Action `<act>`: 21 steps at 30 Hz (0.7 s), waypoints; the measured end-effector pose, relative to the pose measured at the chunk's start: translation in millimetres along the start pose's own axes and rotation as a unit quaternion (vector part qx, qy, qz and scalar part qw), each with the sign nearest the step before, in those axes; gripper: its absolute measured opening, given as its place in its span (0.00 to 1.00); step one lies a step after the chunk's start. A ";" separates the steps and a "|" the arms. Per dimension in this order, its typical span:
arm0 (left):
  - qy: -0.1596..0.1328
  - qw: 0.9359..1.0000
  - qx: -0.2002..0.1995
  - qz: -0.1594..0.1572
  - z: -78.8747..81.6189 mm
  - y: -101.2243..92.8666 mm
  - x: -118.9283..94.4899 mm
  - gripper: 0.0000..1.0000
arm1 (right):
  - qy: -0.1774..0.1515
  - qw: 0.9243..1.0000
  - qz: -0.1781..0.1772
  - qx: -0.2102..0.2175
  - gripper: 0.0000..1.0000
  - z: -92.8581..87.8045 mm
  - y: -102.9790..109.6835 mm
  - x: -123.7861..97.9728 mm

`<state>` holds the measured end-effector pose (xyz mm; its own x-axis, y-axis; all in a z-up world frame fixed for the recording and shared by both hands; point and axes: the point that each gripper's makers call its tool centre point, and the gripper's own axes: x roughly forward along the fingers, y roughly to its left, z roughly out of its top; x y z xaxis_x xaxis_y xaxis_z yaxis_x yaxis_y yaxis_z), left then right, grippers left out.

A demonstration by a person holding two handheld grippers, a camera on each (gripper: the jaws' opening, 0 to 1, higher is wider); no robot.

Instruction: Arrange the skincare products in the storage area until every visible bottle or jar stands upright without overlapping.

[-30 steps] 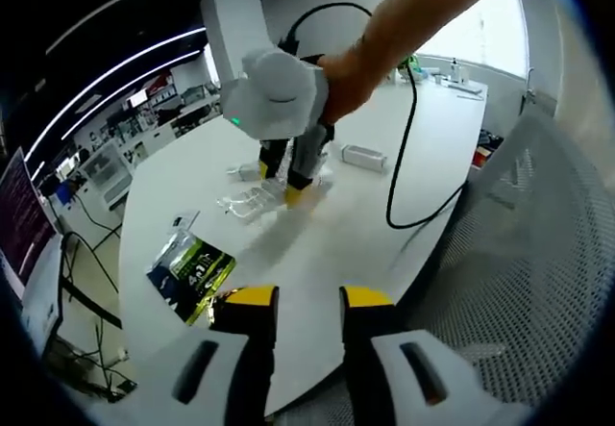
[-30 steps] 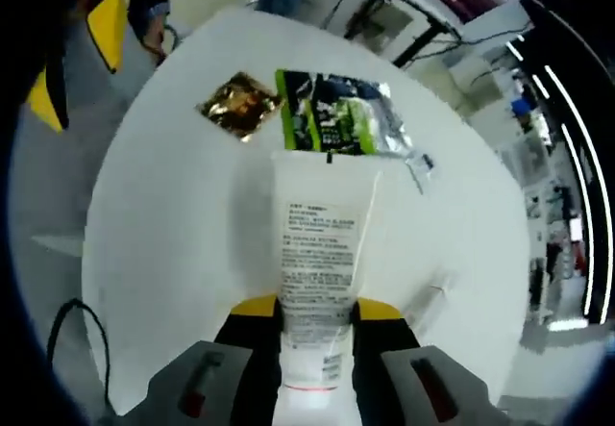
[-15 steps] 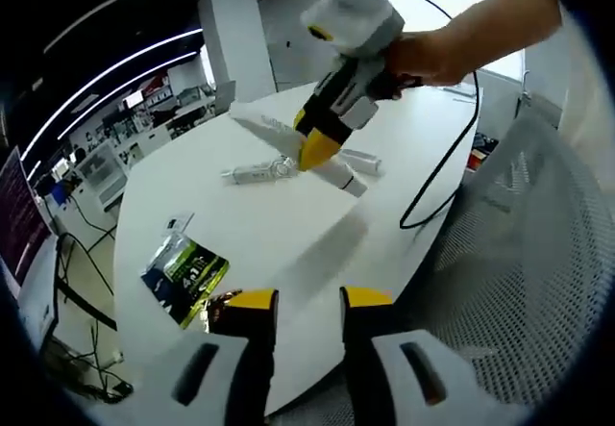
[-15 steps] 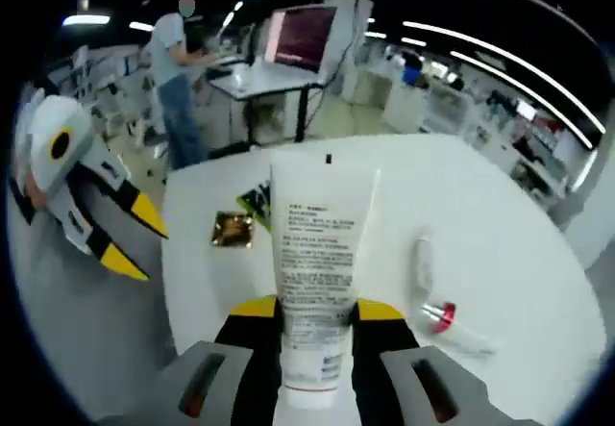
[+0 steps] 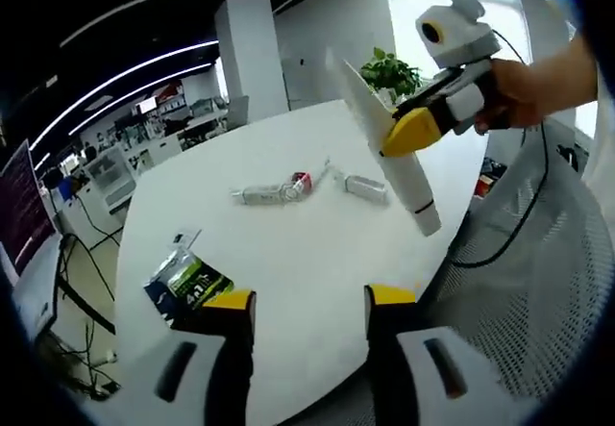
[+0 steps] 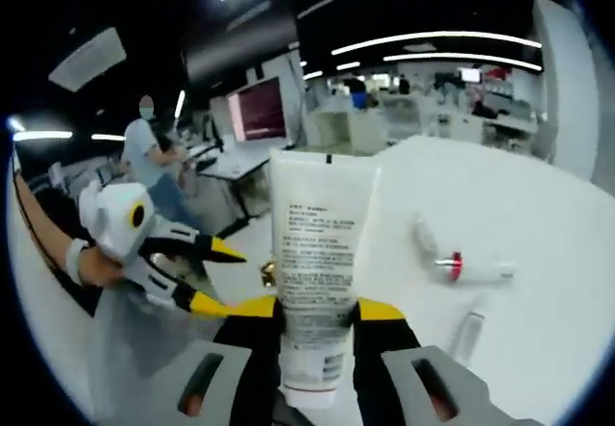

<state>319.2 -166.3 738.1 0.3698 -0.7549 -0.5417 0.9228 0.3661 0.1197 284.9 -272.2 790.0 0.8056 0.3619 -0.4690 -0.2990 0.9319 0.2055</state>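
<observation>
Holding now: right gripper is pinching the white tube between its fingers, lifted clear of the surface.
Left gripper: fingers are spreading apart, gripping nothing.
Remaining: 2 small tubes, a red-capped one and a pale one, are lying flat; nothing is standing upright yet.
Room: broad bare surface is lying open near the edge; green packet is sitting near the left gripper.
</observation>
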 end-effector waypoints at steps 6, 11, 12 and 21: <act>-0.039 0.999 0.019 -0.002 13.0 0.3 -5.5 0.41 | -0.042 0.999 0.027 0.011 0.23 8.8 24.7 -13.7; -0.075 0.997 0.000 -0.002 28.8 1.1 -13.2 0.44 | -0.050 0.998 0.022 0.011 0.24 10.4 30.7 -22.3; -0.077 0.997 0.002 -0.014 31.2 -2.4 -13.4 0.47 | -0.054 0.998 0.022 0.009 0.24 11.7 30.4 -23.7; -0.186 0.974 -0.071 -0.111 98.5 -45.6 -39.2 0.46 | -0.073 0.997 0.023 0.015 0.25 33.3 23.7 -31.1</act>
<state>273.3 -207.0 835.8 0.2013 -0.9592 -0.1987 0.9699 0.2235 -0.0966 269.7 -262.2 838.0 0.8575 0.3953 -0.3292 -0.3242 0.9122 0.2507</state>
